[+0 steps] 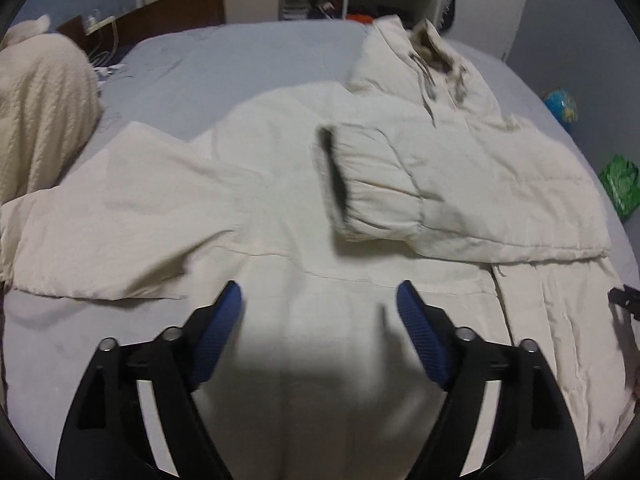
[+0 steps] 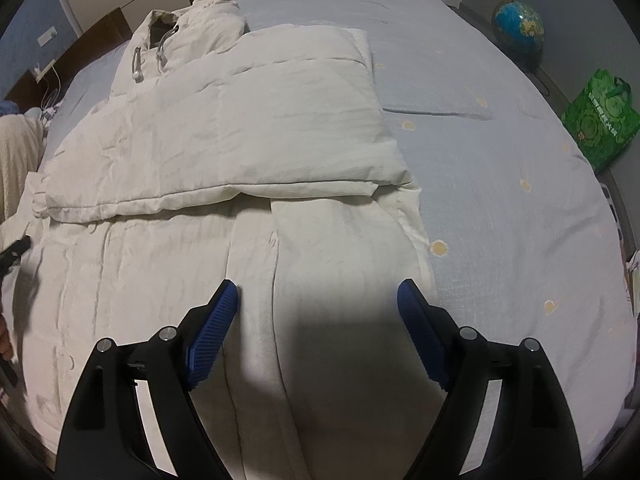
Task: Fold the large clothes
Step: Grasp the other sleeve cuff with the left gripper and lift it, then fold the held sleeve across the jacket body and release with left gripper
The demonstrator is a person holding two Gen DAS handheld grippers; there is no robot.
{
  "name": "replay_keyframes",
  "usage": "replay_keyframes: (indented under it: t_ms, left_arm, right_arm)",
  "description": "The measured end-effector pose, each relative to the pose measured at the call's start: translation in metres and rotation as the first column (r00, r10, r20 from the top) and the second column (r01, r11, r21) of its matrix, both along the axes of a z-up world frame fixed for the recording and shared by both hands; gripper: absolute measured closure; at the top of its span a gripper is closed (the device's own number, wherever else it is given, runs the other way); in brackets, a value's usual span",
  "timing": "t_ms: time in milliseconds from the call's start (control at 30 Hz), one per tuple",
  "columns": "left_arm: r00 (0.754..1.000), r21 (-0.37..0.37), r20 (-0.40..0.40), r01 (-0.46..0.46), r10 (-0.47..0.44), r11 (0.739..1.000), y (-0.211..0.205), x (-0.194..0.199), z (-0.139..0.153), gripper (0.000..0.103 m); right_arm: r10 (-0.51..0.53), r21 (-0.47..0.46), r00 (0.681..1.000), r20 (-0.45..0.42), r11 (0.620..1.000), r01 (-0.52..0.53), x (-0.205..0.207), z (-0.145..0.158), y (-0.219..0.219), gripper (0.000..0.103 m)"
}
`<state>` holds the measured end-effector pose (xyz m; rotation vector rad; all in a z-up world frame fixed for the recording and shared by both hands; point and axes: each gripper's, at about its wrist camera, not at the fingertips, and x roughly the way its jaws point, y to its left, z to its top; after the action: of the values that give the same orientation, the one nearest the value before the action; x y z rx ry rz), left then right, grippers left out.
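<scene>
A: Cream padded cloth covers most of the grey-blue bed [image 2: 500,140]: a long hooded coat [image 2: 248,128], laid flat. Take its hood [image 2: 188,12] as the mark. The hood end lies far from both grippers, the hem end close beneath them.

B: Which step is this?

A: Mid-fold, I judge. One sleeve [image 1: 384,188] already lies across the chest, its dark cuff opening just below the hood and pointing at the other side. The other sleeve [image 1: 104,220] is spread out flat, well off to the side of the hood, not yet folded in.

B: And the grippers?

A: Left gripper [image 1: 320,300] has its blue pads spread wide with only bare coat showing between them, nothing pinched. It tilts down over the lower body panel, on the hem side of the folded cuff. Right gripper [image 2: 318,298] is likewise spread wide and empty, tilted steeply down over the coat's skirt, close to the coat's outer edge, with bedsheet just beyond it.

B: What does the next move call for?

A: Probably the spread sleeve: pinch it near the cuff and carry it across toward the folded one. Alternatively both grippers take the hem and bring it up toward the hood. The padding is thick and springy, so a shallow pinch may slip.
</scene>
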<state>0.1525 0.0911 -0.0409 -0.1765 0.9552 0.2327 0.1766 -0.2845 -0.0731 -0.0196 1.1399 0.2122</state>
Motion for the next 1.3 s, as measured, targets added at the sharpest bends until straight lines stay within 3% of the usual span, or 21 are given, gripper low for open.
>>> replay_keyframes:
  t_ms: [200, 433, 633, 767, 967, 1033, 1133, 1200, 1300]
  left_arm:
    - [0.991, -0.02, 0.015, -0.132, 0.133, 0.991, 0.051, -0.03, 0.007, 0.018]
    - [0.943, -0.083, 0.019, -0.33, 0.333, 0.94, 0.128, -0.064, 0.01, 0.017]
    - [0.874, -0.136, -0.008, -0.483, 0.486, 0.865, 0.194, -0.093, 0.002, 0.017]
    - [0.834, -0.192, -0.032, -0.545, 0.55, 0.816, 0.226, -0.107, -0.009, 0.017]
    - [0.795, -0.365, -0.047, -0.577, 0.605, 0.73, 0.263, -0.118, -0.026, 0.034]
    - [0.795, -0.415, -0.057, -0.569, 0.603, 0.71, 0.272, -0.116, -0.032, 0.035]
    - [0.777, -0.466, -0.074, -0.581, 0.625, 0.667, 0.284, -0.118, -0.04, 0.037]
    - [0.756, -0.525, -0.074, -0.584, 0.651, 0.619, 0.294, -0.124, -0.046, 0.037]
    - [0.735, -0.584, -0.062, -0.575, 0.675, 0.573, 0.305, -0.132, -0.05, 0.037]
  right_arm:
    - [0.015, -0.015, 1.0, 0.003, 1.0, -0.015, -0.002, 0.002, 0.004, 0.024]
    - [0.075, 0.012, 0.997, -0.023, 0.997, -0.074, -0.015, 0.021, 0.001, 0.024]
    - [0.137, -0.09, 0.991, -0.005, 0.987, -0.137, -0.033, 0.039, 0.002, 0.024]
    - [0.112, -0.081, 0.994, -0.008, 0.99, -0.112, -0.035, 0.04, -0.009, 0.024]
    - [0.007, 0.021, 1.0, 0.003, 1.0, -0.007, -0.035, 0.041, -0.037, 0.024]
    - [-0.023, 0.052, 1.0, -0.002, 0.998, 0.023, -0.034, 0.04, -0.043, 0.024]
    - [-0.043, 0.07, 0.999, -0.014, 0.997, 0.044, -0.033, 0.039, -0.048, 0.024]
    - [-0.042, 0.062, 0.999, -0.023, 0.997, 0.043, -0.031, 0.037, -0.047, 0.024]
    - [-0.027, 0.028, 0.999, -0.032, 0.999, 0.028, -0.03, 0.034, -0.04, 0.024]
